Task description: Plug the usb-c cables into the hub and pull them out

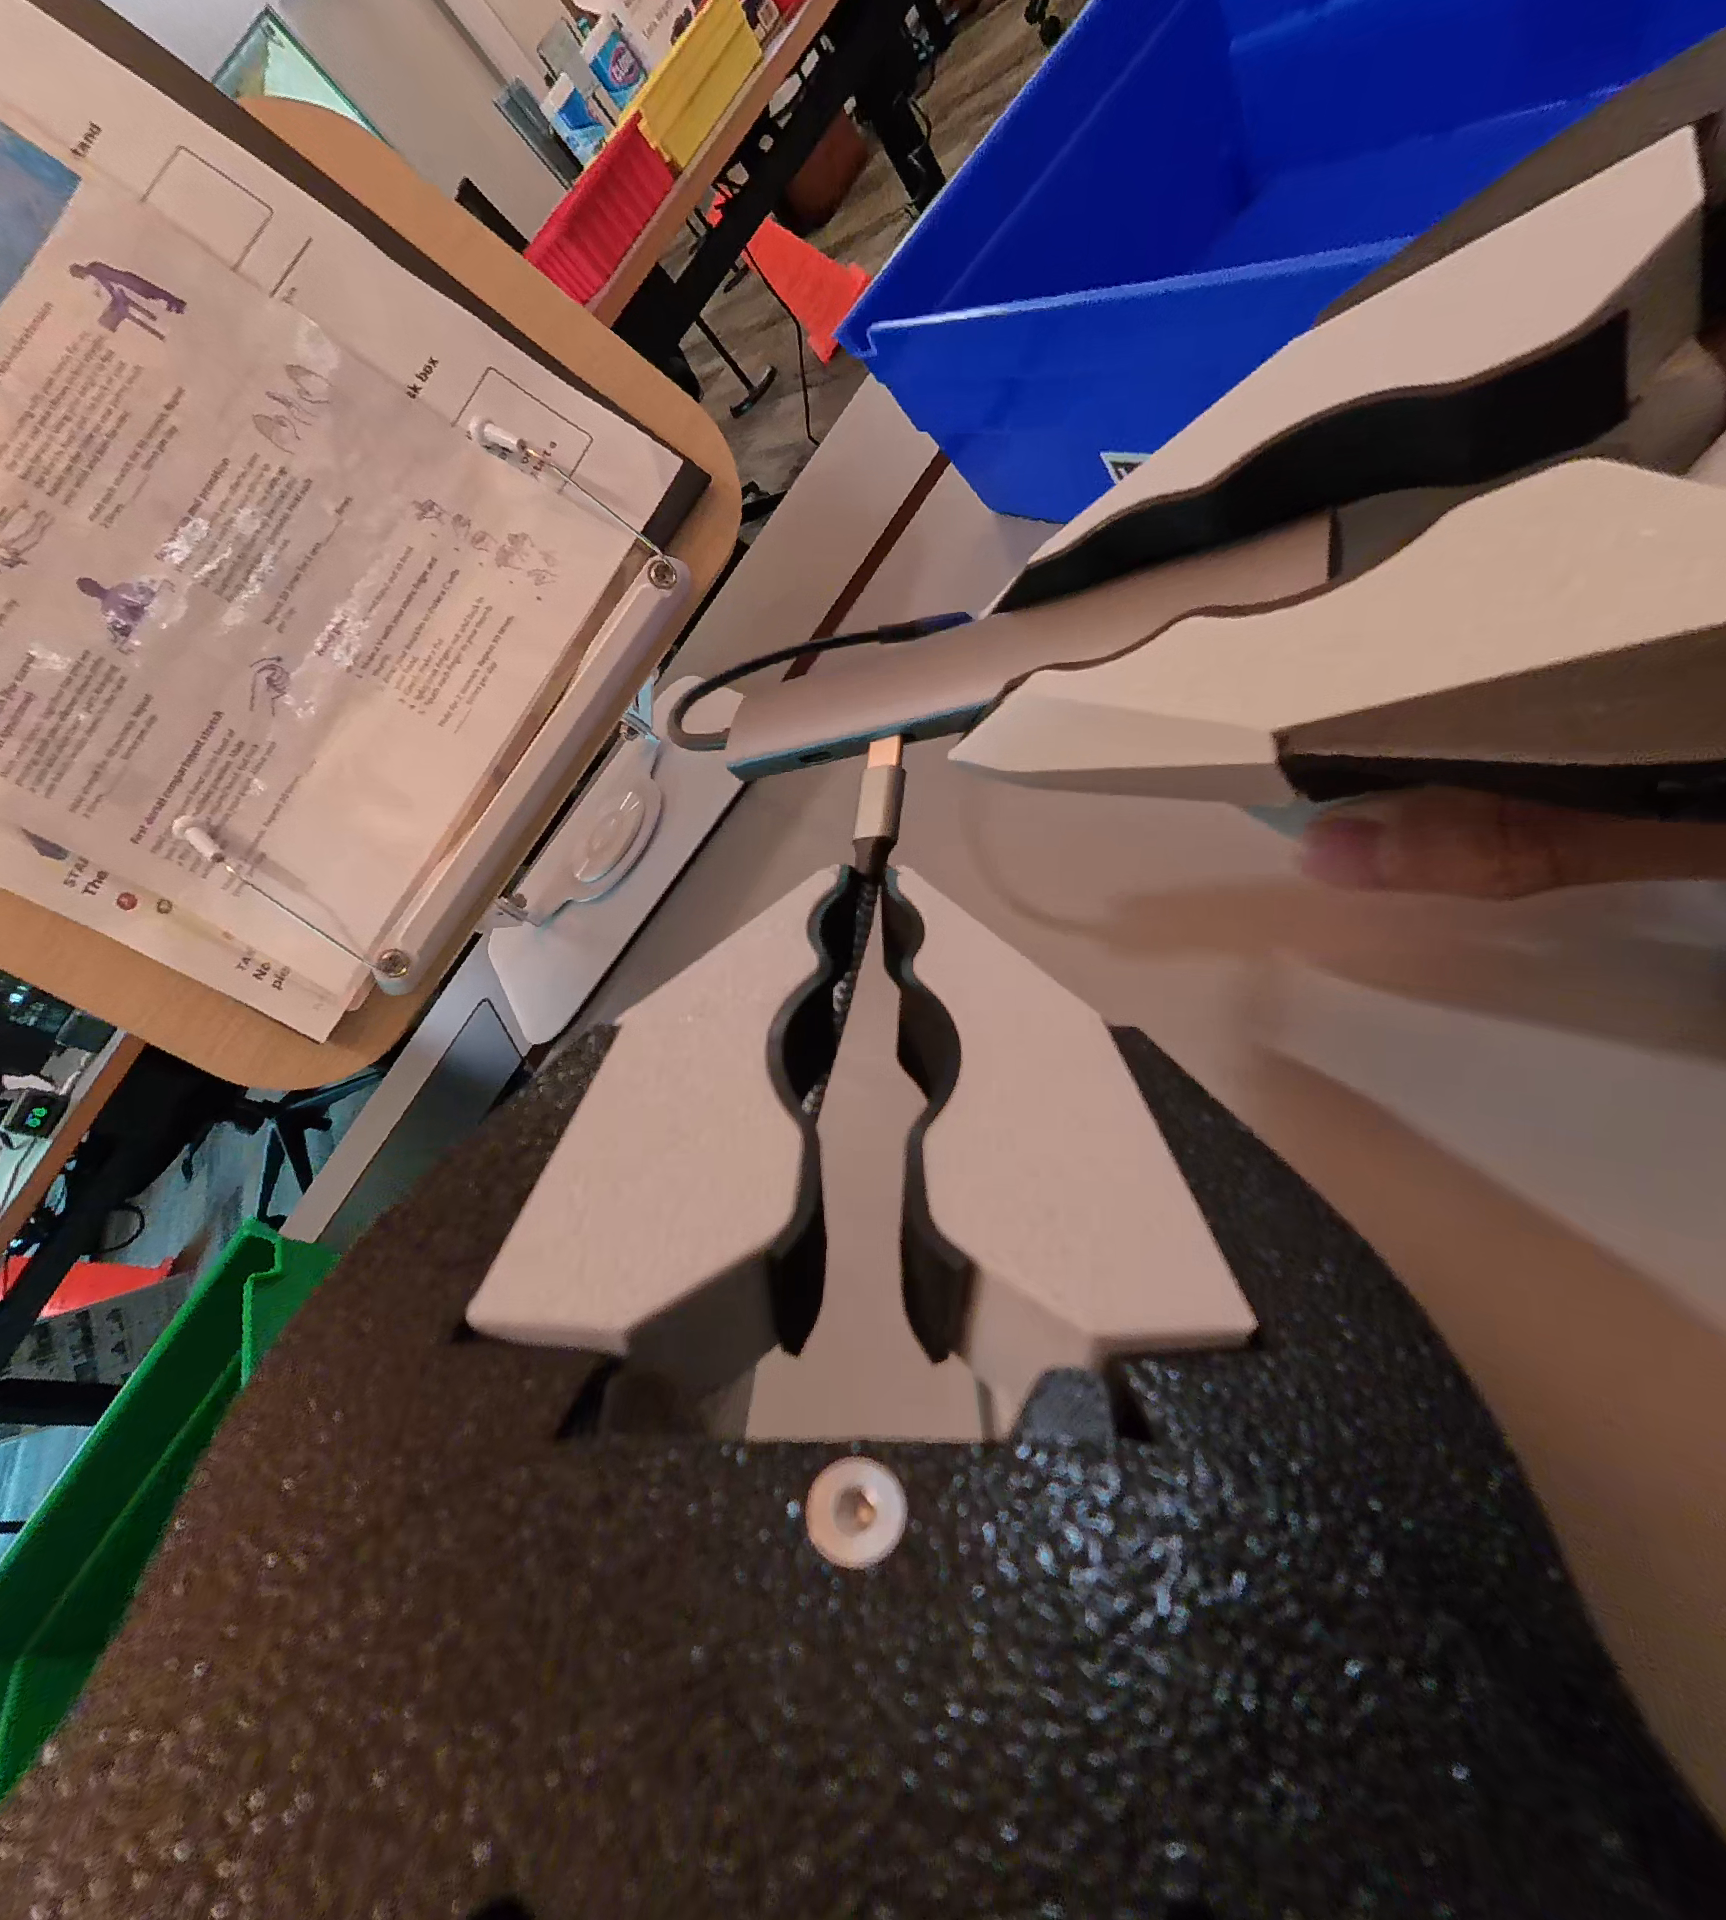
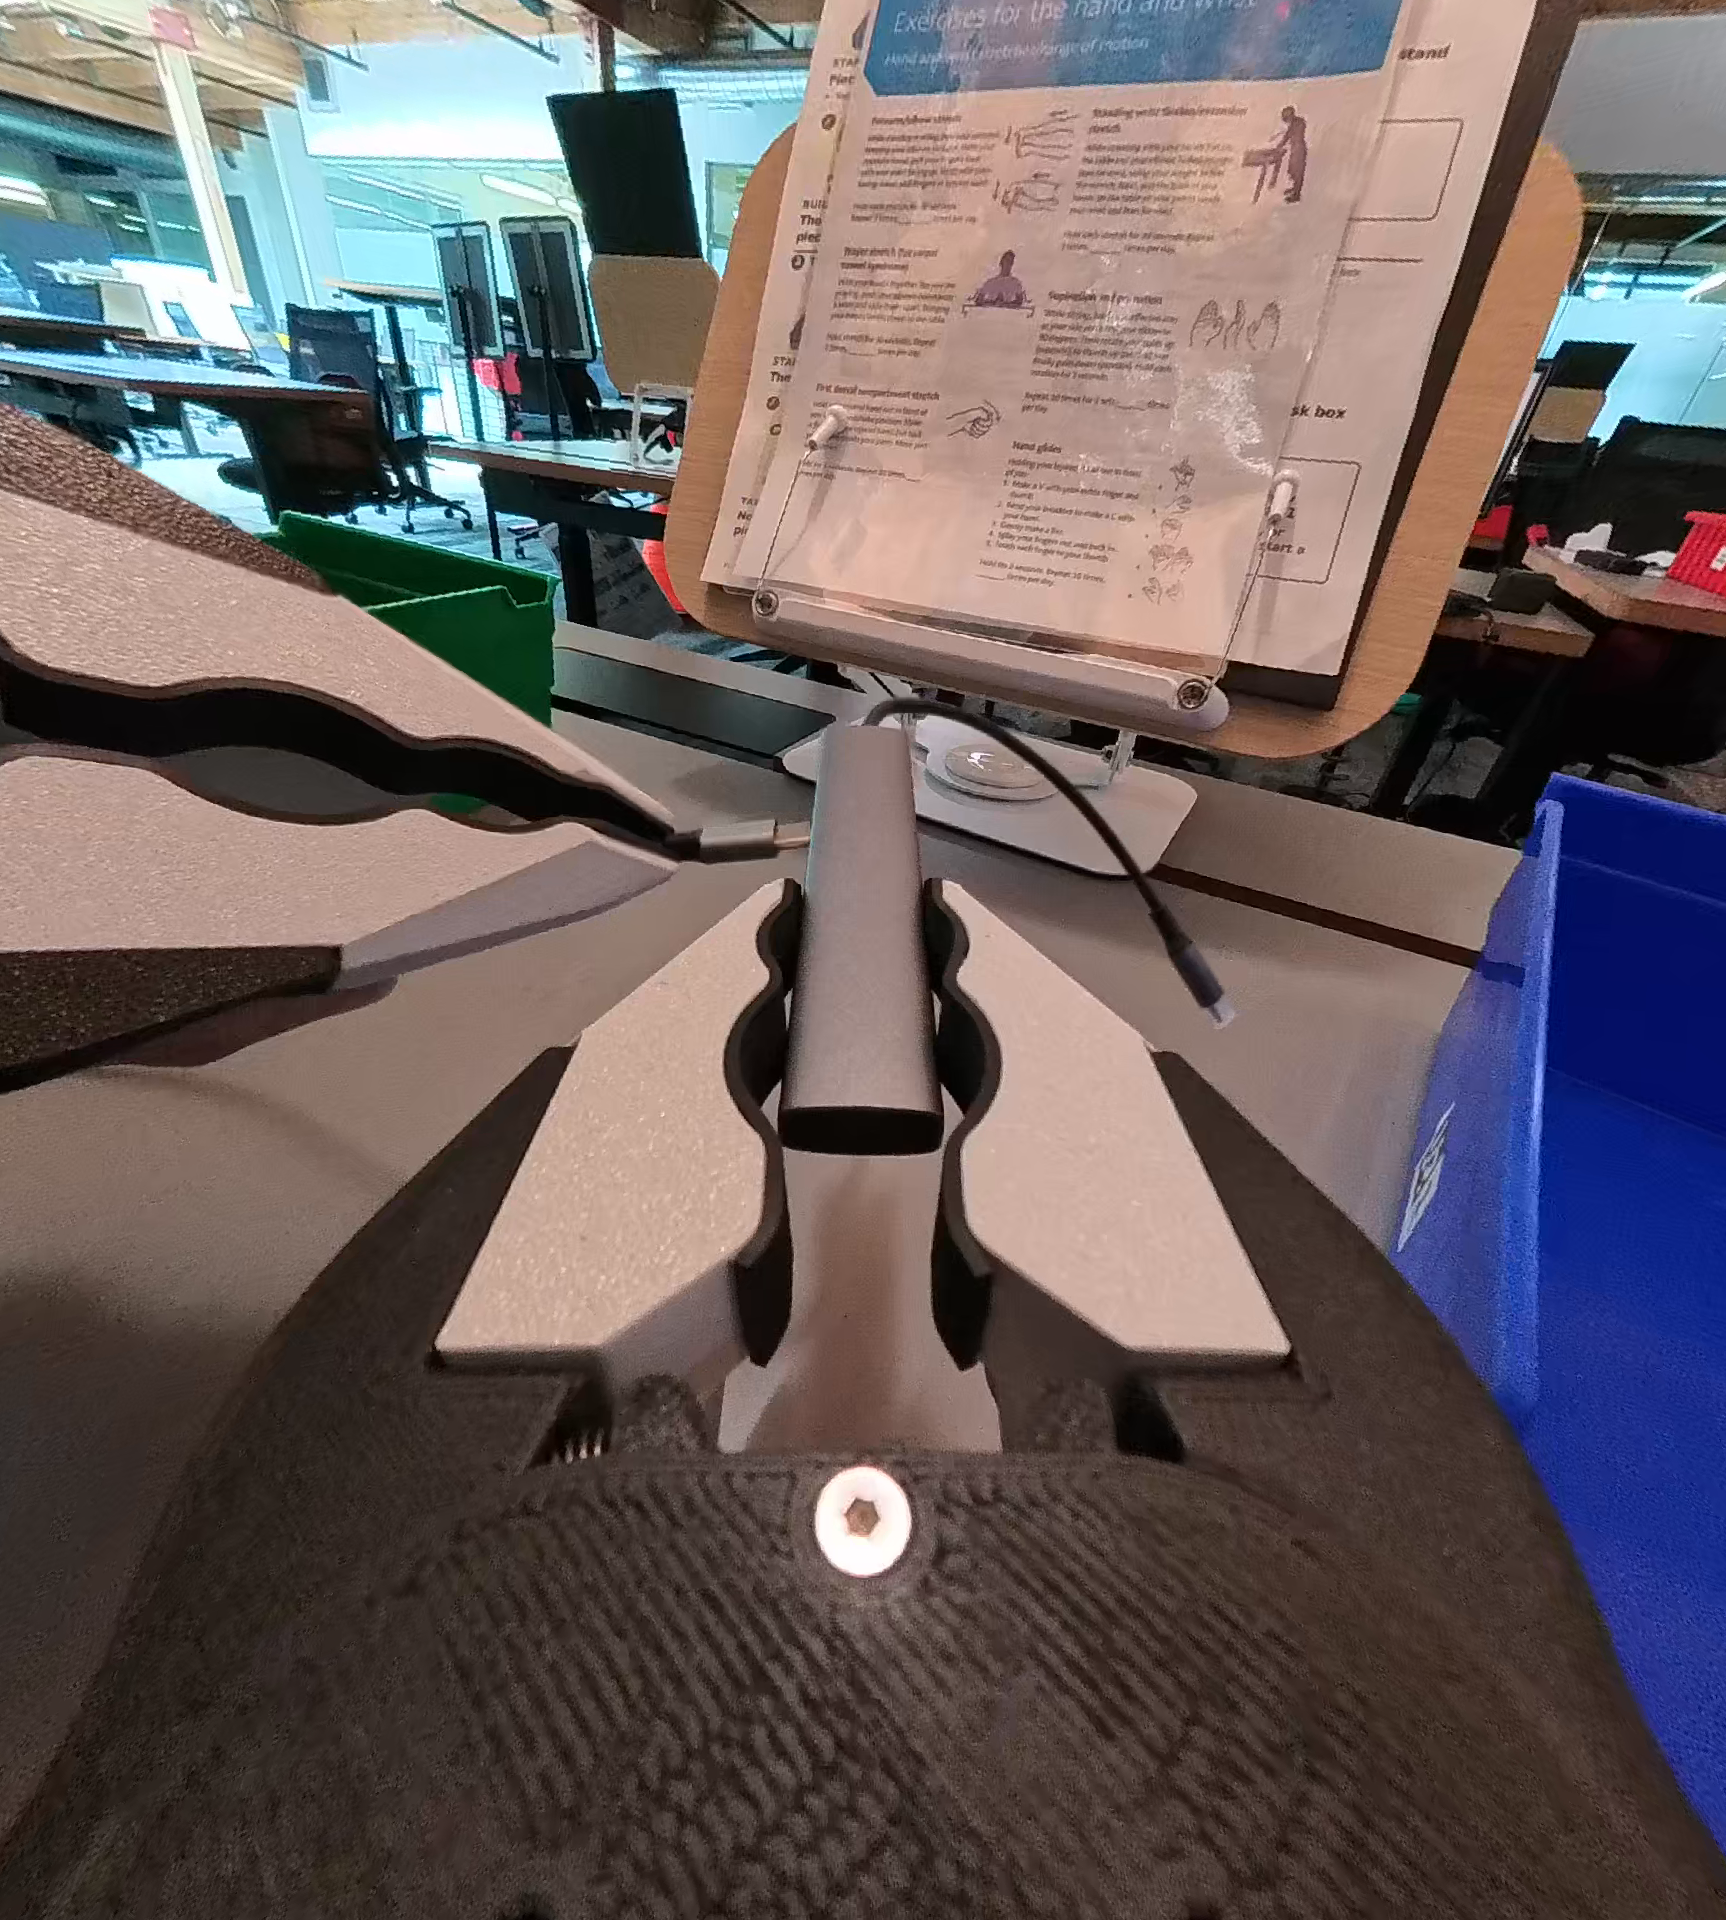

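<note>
A slim grey hub [image 2: 859, 935] is held above the table, lengthwise between the fingers of my right gripper [image 2: 861, 904], which is shut on it. Its own short black cable [image 2: 1098, 821] loops off the far end and hangs free to the right. My left gripper [image 1: 864, 878] is shut on a braided usb-c cable [image 1: 843, 997] just behind its silver plug [image 1: 880, 795]. The plug's tip sits in a port on the hub's side [image 1: 838, 717]. In the right wrist view the left gripper [image 2: 672, 842] comes in from the left with the plug [image 2: 739, 840] against the hub.
A wooden document stand [image 2: 1129, 436] with papers stands on a metal base [image 2: 1046, 810] just behind the hub. A blue bin [image 2: 1648, 1195] sits to the right, a green bin [image 2: 423, 613] at the far left. A person's finger [image 1: 1410, 852] shows under the right gripper [image 1: 984, 675]. Across from one pair of fingers to the other is roughly 4 centimeters.
</note>
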The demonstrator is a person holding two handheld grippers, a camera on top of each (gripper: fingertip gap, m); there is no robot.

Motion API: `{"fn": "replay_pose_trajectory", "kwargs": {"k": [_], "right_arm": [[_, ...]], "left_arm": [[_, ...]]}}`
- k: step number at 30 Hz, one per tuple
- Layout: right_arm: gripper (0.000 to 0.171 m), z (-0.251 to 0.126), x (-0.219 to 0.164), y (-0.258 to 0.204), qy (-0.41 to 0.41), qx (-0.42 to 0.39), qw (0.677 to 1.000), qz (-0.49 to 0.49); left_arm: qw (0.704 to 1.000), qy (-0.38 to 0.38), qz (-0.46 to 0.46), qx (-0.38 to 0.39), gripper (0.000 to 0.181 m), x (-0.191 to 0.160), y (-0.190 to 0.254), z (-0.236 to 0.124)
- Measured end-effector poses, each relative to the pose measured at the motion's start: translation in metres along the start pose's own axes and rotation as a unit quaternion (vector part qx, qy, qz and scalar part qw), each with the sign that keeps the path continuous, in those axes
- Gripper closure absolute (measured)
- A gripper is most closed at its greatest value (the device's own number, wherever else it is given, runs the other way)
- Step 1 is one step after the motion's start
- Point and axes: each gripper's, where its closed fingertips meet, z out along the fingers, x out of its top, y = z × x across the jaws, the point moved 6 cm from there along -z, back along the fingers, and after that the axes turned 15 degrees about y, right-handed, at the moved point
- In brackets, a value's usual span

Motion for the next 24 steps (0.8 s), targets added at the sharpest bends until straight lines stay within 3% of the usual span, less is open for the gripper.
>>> {"fn": "replay_pose_trajectory", "kwargs": {"k": [19,24], "right_arm": [[0.149,0.0009,-0.0027,-0.0024,-0.012,0.008,1.0,-0.004],[0.149,-0.0002,0.0,0.0019,0.001,0.003,1.0,0.024]], "left_arm": [[1.0,-0.006,0.018,0.003,0.179,-0.0019,0.0025,0.0005],[0.999,0.041,-0.029,-0.011,0.179,0.0008,0.0001,0.0]]}}
